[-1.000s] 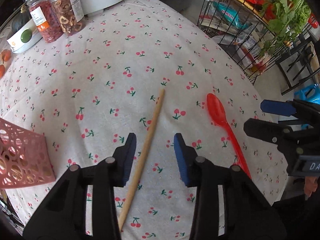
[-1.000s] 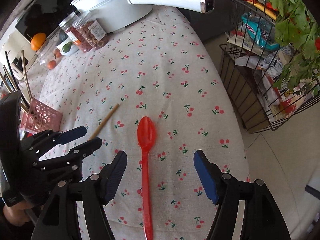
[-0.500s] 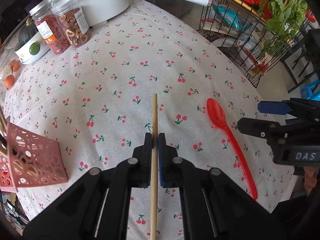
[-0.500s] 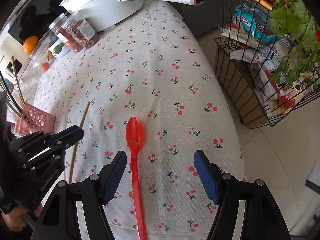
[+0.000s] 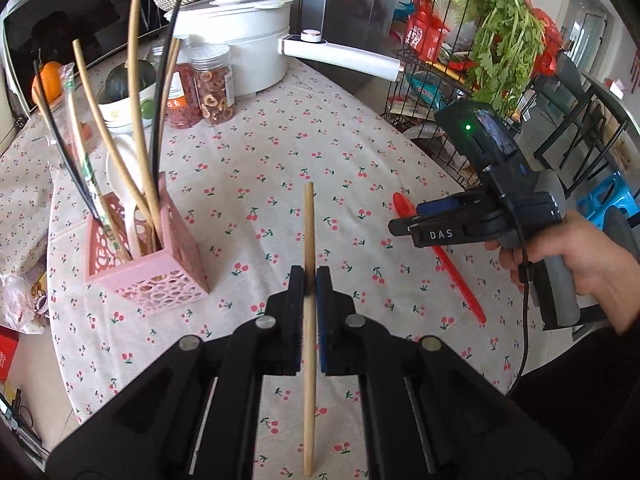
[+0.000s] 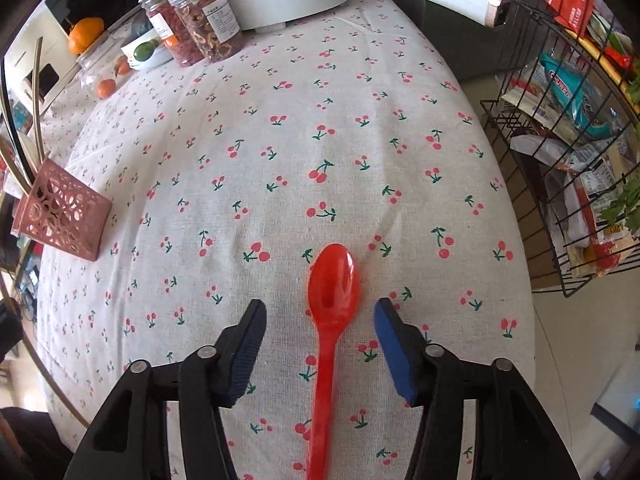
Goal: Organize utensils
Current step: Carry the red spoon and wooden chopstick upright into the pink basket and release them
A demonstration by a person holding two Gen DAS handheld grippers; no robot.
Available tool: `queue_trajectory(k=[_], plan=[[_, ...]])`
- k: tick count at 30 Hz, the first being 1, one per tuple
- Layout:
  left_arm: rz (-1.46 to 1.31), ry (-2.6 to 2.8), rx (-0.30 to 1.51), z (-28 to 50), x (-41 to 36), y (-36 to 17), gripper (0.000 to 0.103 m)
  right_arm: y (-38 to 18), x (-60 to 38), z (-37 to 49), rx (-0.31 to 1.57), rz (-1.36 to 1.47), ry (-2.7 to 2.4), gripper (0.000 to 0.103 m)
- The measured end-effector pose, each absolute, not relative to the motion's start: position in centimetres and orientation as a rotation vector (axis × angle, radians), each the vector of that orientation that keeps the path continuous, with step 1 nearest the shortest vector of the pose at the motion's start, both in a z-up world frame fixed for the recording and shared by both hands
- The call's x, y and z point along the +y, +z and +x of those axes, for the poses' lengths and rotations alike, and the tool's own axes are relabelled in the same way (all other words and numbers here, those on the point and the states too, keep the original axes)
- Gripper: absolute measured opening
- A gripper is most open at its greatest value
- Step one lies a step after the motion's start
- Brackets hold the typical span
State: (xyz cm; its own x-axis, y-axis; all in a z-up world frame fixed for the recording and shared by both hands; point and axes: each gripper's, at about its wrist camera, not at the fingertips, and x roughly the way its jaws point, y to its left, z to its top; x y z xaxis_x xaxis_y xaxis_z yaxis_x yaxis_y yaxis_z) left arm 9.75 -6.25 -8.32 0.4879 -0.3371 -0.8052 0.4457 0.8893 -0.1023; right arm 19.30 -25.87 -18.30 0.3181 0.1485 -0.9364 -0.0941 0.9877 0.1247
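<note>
My left gripper (image 5: 309,276) is shut on a wooden chopstick (image 5: 308,248), which it holds lifted above the cherry-print tablecloth. A pink lattice utensil holder (image 5: 152,272) with several chopsticks and a white spoon stands to the left of it. The red plastic spoon (image 6: 332,292) lies flat on the cloth. My right gripper (image 6: 320,316) hangs low over it, one finger on each side of the spoon's neck; its jaws are closing and the pads do not touch the spoon. In the left wrist view the right gripper (image 5: 404,220) covers part of the red spoon (image 5: 456,276).
A white electric pot (image 5: 240,40) with a long handle and jars of dried food (image 5: 208,88) stand at the table's far side. A black wire rack (image 6: 560,140) with packets and greens stands off the table's right edge. A person's hand (image 5: 592,264) holds the right gripper.
My left gripper shut on the chopstick and lifted it off the cloth, bringing the pink holder into view. My right gripper sank toward the red spoon and its jaws narrowed.
</note>
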Motion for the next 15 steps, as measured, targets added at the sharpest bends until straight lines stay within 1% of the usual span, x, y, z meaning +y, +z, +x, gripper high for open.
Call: queue_trajectory(k=[1,2,3,5,9,15], plan=[[0.106,-0.479,0.946,9.6,-5.6,-8.5,0.007,-18.2,-25.4,19.3,1.222,0.018,0.150,0.046],[0.083,-0.481,0.943,9.5,-5.0,-8.7,0.007,-18.2,-24.9,19.4,1.216,-0.010,0.154,0.034],[0.065,-0.479,0.943,9.5,-4.4,-8.9,0.007,-18.2,-24.5,19.4,1.208,-0.030,0.161,0.026],[0.032,-0.484,0.952,9.4,-3.4,-8.9,0.007,-18.2,-24.0,19.4,1.197,-0.040,0.171,0.026],[0.003,-0.482,0.907,8.2,-1.4,-8.0,0.007,-17.6,-23.2,18.7,1.144,-0.055,0.198,0.026],[-0.057,-0.495,0.836,6.1,1.2,-6.1,0.006,-14.4,-22.7,16.7,1.002,-0.032,0.229,0.026]])
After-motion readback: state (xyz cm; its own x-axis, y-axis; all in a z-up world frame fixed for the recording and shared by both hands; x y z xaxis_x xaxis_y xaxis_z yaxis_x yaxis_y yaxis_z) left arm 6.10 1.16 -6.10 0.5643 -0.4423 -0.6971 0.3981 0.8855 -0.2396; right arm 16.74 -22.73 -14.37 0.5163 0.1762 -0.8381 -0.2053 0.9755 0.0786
